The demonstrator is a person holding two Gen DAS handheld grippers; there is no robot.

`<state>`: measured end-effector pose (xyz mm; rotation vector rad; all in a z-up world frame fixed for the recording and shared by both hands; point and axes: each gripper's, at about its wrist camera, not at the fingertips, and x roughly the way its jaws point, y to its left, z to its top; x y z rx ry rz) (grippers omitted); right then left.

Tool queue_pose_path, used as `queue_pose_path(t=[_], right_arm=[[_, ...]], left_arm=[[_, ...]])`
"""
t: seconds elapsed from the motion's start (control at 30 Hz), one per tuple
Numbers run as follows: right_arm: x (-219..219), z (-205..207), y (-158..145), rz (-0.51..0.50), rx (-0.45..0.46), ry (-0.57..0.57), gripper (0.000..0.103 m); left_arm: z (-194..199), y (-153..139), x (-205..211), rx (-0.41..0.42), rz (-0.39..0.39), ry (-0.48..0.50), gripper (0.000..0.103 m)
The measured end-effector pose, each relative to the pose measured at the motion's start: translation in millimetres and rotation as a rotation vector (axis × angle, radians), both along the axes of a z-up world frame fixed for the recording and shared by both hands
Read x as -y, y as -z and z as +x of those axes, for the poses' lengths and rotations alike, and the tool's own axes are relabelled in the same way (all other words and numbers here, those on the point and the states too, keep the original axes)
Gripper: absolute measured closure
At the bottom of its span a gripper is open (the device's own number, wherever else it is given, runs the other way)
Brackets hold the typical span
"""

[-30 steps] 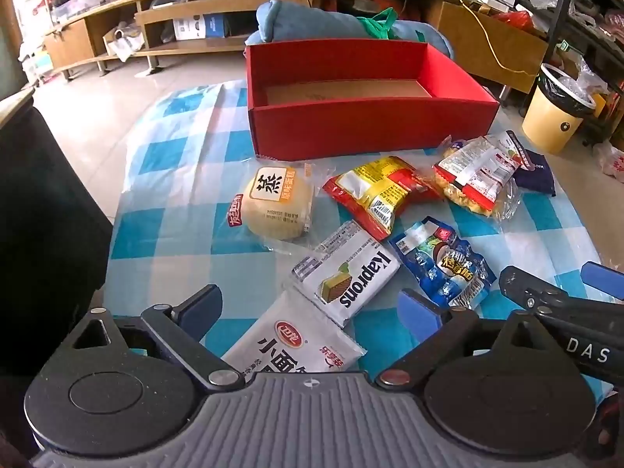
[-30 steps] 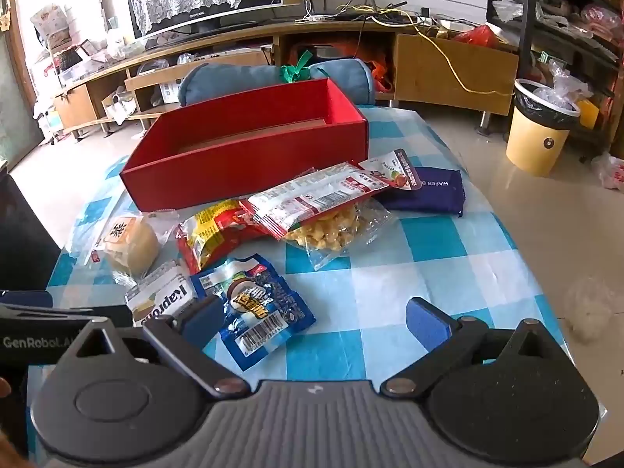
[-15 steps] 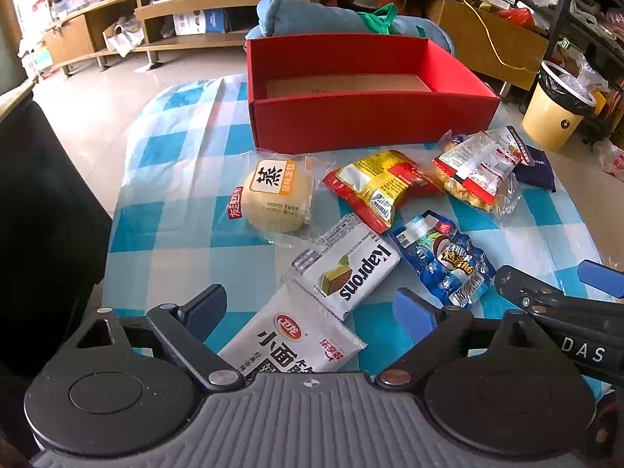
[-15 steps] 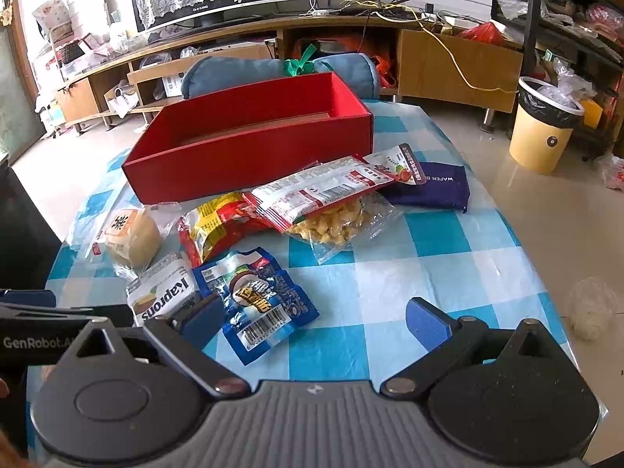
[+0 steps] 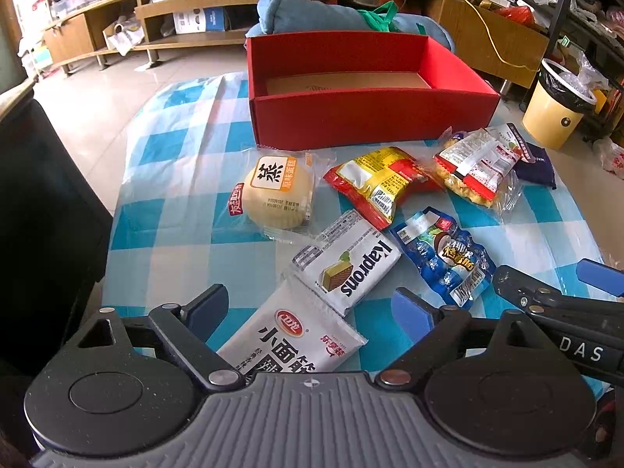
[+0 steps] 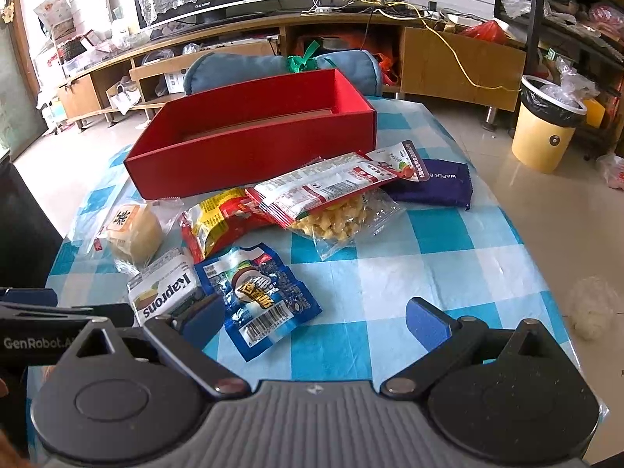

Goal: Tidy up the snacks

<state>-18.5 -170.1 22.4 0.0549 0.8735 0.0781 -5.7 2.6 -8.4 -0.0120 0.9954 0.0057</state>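
Observation:
An empty red box (image 5: 370,117) (image 6: 253,144) stands at the far side of the checked table. Several snack packs lie before it: a round bun (image 5: 279,193), a red-yellow pack (image 5: 376,185), a Kaprons wafer (image 5: 349,267) (image 6: 167,292), a blue pack (image 5: 446,257) (image 6: 261,292), a clear pack of yellow puffs (image 5: 477,167) (image 6: 331,202), a dark blue wafer pack (image 6: 433,183) and a white noodle pack (image 5: 296,341). My left gripper (image 5: 314,306) is open above the white noodle pack. My right gripper (image 6: 316,318) is open just above the blue pack's near end.
The blue-and-white checked cloth (image 6: 429,257) covers the table, whose right edge drops to the floor. A yellow bin (image 6: 546,132) stands on the floor at right. A blue cushion (image 5: 323,15) lies behind the box. A dark chair (image 5: 43,202) is at left.
Both grippers have moved slightly forward toward the snacks. Both stay open and the packs have not moved.

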Motion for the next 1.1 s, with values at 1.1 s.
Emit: queue_pose_path(t=[1.1], right_arm=[[-17, 0, 5, -0.022, -0.022, -0.093, 0.004]], left_arm=[[-7, 3, -11, -0.023, 0.017, -0.014, 0.012]])
